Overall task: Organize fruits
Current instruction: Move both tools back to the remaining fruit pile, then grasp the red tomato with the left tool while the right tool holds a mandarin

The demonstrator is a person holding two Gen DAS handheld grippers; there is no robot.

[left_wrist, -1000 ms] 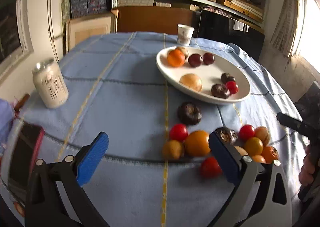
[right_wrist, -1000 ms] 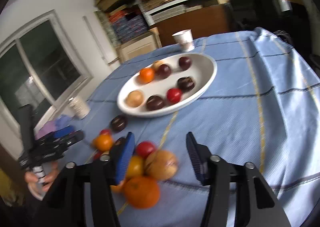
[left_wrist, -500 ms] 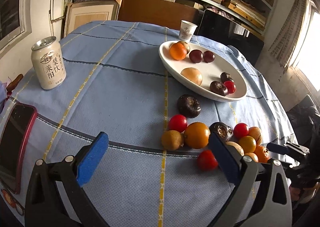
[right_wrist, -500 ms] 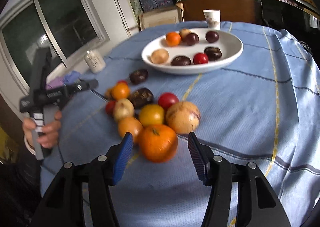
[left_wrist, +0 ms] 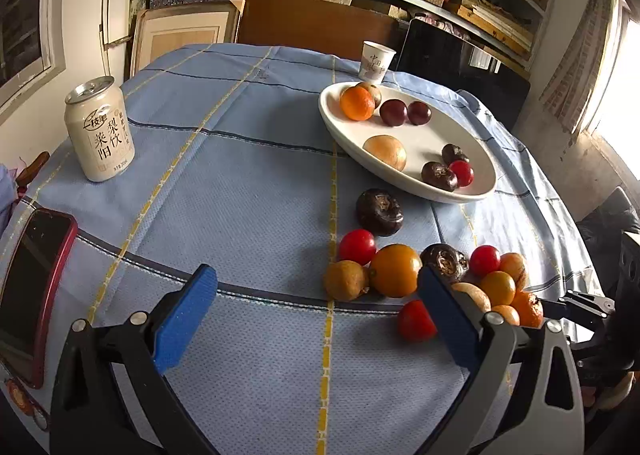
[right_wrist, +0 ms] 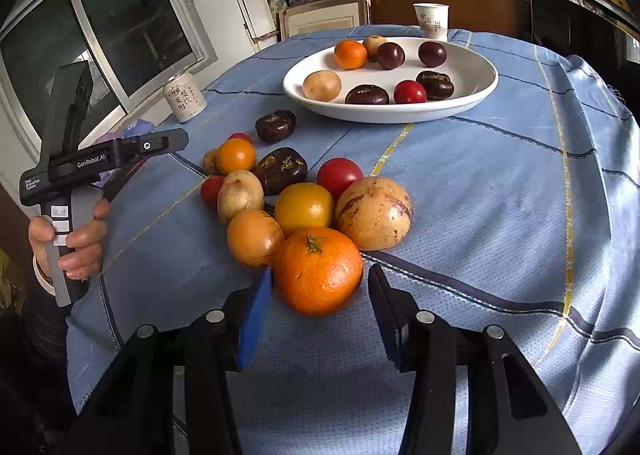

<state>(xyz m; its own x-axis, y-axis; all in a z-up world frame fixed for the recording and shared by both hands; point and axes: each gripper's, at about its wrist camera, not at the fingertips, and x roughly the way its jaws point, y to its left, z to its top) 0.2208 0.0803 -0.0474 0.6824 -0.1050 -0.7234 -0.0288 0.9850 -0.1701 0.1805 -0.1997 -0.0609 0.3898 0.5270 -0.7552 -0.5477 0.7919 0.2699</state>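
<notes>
A white oval plate (right_wrist: 472, 95) at the far side of the blue cloth holds several fruits. Loose fruits cluster nearer, among them a big orange (right_wrist: 316, 255) with a green stem, a speckled tan fruit (right_wrist: 374, 213) and a yellow tomato (right_wrist: 304, 207). My right gripper (right_wrist: 320, 275) straddles the orange. Its jaws are closing: the left pad is against the peel and a sliver of gap shows at the right pad. My left gripper (left_wrist: 316, 279) stands wide open over bare cloth, left of the cluster (left_wrist: 394, 271), with nothing between its fingers.
A pale drink can (left_wrist: 100, 129) stands at the left, and a red-cased phone (left_wrist: 28, 295) lies near the left table edge. A paper cup (left_wrist: 376, 63) sits behind the plate (left_wrist: 432, 131). A hand (right_wrist: 76, 239) holds the left gripper's handle. Shelves and a window lie beyond the table.
My right gripper has come down and in over the cluster until the orange sits between its pads, and its jaws have narrowed. The left gripper has stayed where it was, still open.
</notes>
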